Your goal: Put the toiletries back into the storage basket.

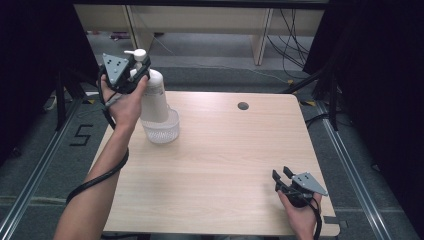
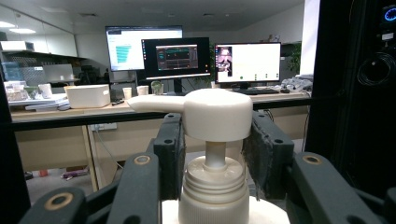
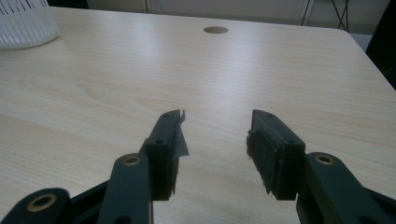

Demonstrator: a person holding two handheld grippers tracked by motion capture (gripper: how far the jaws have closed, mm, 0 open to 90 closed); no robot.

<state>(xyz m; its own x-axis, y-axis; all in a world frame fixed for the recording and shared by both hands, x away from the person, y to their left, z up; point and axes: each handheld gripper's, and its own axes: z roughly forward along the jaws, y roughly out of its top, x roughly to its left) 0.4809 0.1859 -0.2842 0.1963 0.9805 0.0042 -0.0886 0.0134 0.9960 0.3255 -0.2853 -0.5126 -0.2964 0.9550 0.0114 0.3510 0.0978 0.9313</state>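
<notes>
A white pump bottle [image 1: 152, 95] stands upright in a clear ribbed cup [image 1: 162, 131] at the tabletop's [image 1: 225, 165] left rear. The left gripper's [image 2: 215, 144] fingers clasp its pump head; the right gripper's [image 3: 212, 140] fingers gape, empty.

Readable signs in the scene

One black number "5" [image 1: 81, 135] is marked on the grey floor [image 1: 60, 165], left of the table [image 1: 225, 165]; the monitor texts are too small to read.
</notes>
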